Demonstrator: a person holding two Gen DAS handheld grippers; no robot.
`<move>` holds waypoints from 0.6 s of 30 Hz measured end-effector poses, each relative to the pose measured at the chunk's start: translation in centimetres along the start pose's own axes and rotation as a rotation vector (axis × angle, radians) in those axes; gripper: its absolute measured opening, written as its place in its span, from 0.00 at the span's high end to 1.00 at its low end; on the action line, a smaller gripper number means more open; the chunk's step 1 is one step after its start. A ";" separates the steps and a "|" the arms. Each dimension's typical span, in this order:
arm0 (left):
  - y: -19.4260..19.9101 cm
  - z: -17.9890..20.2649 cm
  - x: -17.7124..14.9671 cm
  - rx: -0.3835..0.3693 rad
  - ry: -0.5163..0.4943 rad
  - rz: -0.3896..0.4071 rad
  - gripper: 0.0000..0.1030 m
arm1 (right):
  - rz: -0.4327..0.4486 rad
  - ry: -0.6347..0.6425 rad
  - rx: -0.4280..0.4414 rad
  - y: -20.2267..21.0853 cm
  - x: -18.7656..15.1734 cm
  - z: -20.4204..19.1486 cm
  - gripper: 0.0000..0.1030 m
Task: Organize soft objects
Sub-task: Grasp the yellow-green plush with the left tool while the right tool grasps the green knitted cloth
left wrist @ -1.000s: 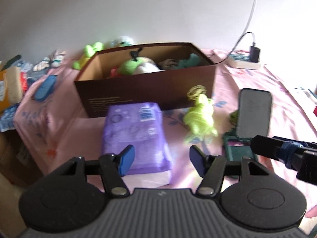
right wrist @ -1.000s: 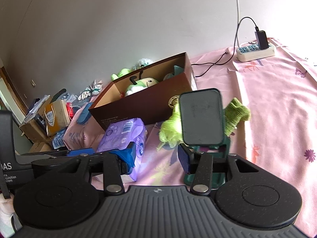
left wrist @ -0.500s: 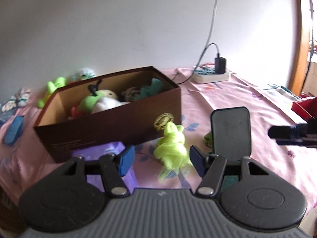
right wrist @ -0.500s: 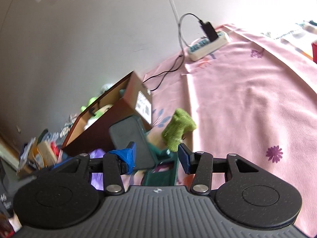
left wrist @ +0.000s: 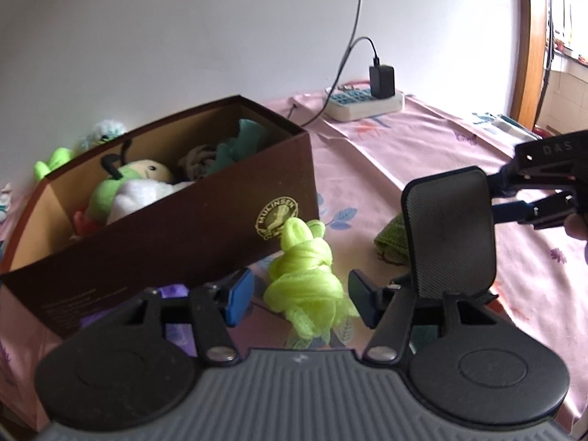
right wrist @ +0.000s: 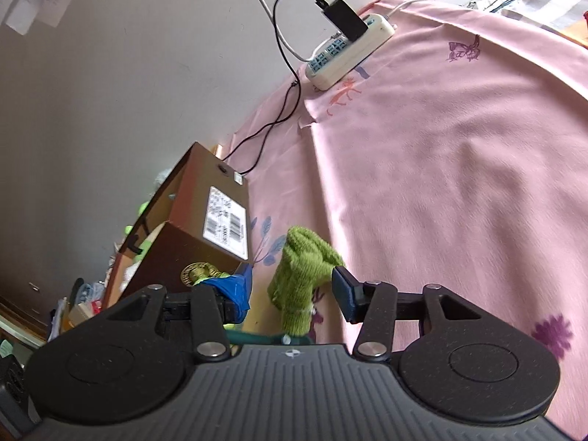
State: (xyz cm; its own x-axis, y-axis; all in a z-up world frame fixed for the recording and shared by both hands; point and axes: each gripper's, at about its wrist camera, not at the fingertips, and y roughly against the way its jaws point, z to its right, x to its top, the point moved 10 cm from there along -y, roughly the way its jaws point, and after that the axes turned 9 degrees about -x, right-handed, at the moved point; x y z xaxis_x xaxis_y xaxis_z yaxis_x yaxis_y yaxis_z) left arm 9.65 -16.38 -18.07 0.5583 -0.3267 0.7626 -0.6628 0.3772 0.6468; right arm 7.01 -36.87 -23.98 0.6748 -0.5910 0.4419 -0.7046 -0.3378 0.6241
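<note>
Pink printed tablecloth, white wall, power strip at its edge.

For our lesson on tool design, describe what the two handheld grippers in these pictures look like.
Both are alike: a ribbed grey housing flanked by two round black discs, and black linkage arms with silver pivot bolts. The left gripper carries blue finger pads. The right gripper has blue pads too, one wrapped in blue tape; white lettering marks its side.

A neon-yellow mesh puff lies crumpled on the pink cloth just in front of the brown box. A green knitted piece lies off the box's right end. Plush toys fill the open box
</note>
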 end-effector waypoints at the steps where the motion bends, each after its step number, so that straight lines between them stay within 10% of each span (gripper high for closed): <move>1: -0.3 -0.1 0.0 -0.001 -0.002 -0.006 0.41 | -0.007 -0.004 -0.001 -0.4 0.1 0.0 0.68; 18: -4.4 -1.4 -1.3 -0.111 0.105 -0.100 0.48 | -0.058 0.034 -0.003 -5.1 0.5 0.1 0.77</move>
State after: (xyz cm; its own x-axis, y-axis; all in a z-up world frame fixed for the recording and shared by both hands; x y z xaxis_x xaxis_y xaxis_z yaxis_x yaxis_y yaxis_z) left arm 12.49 -16.42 -21.87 0.6714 -0.2768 0.6875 -0.5457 0.4429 0.7113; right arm 10.88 -35.52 -27.01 0.7213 -0.5457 0.4265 -0.6637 -0.3686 0.6509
